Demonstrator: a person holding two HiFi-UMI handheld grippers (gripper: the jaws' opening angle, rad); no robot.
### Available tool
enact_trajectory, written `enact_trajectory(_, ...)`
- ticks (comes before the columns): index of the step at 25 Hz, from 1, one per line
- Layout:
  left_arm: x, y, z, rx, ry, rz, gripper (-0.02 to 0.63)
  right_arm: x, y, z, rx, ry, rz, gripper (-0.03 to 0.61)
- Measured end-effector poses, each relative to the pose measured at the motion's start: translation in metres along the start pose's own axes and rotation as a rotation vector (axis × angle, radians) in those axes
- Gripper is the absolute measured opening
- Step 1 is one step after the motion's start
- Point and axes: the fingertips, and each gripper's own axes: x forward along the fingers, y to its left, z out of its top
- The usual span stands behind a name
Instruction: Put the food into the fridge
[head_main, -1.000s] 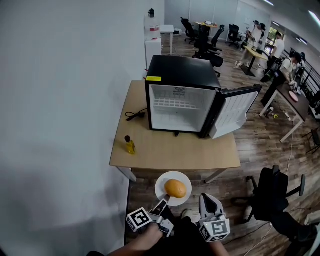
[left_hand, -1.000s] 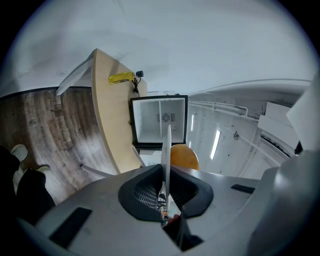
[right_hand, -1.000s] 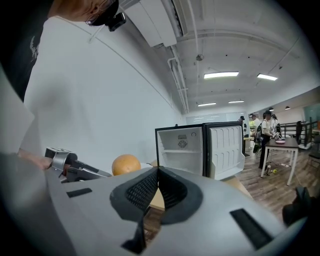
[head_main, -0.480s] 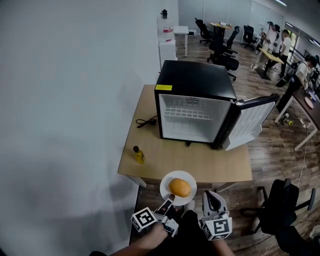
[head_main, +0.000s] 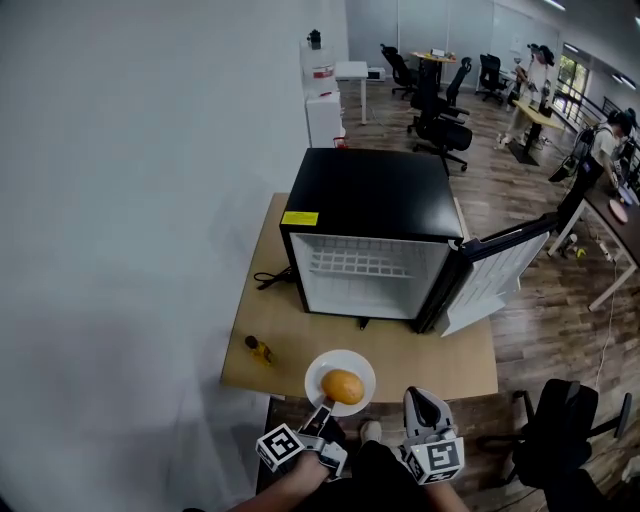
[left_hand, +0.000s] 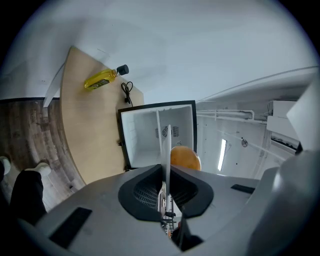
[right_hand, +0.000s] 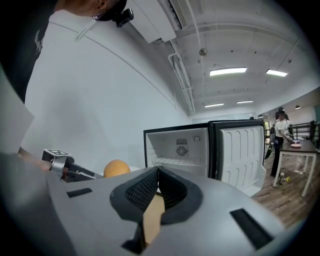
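1. Head view: the left gripper (head_main: 322, 412) pinches the rim of a white plate (head_main: 314, 372). An orange (head_main: 343, 386) sits on the plate, just past the fingers. The open fridge (head_main: 365, 205) stands farther ahead on the table (head_main: 450, 370).
2. Left gripper view: its fingers squeeze the plate's edge.
3. Right gripper view: the right gripper (right_hand: 158, 170) is closed tight, holding nothing.

left gripper (head_main: 323, 411) clamped, right gripper (head_main: 420, 400) apparently closed

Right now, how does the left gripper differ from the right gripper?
The left gripper is shut on the rim of the round white plate carrying an orange round fruit; the right gripper is shut on nothing. The left gripper lies rolled on its side; the right gripper is upright. Both face the open black fridge.
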Motion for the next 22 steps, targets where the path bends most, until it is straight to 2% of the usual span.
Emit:
enact_trajectory(4, 0.037, -0.006, 0.010, -0.048, -0.040, -0.064, 0.028, 0.028, -0.028, 0.006, -0.003, 0.007, 0.005, 0.060)
enact_trajectory(8, 0.067, 0.000, 0.021, -0.068, -0.084, -0.049, 0.028, 0.055, -0.051, 0.012, 0.004, 0.005, 0.027, 0.060)
enact_trajectory(14, 0.107, 0.004, 0.043, -0.026, -0.130, -0.022, 0.028, 0.101, -0.074, 0.021, 0.014, 0.002, 0.090, 0.060)
enact_trajectory(22, 0.158, 0.040, 0.079, -0.022, -0.216, -0.012, 0.028, 0.157, -0.090, 0.019, 0.046, 0.012, 0.193, 0.060)
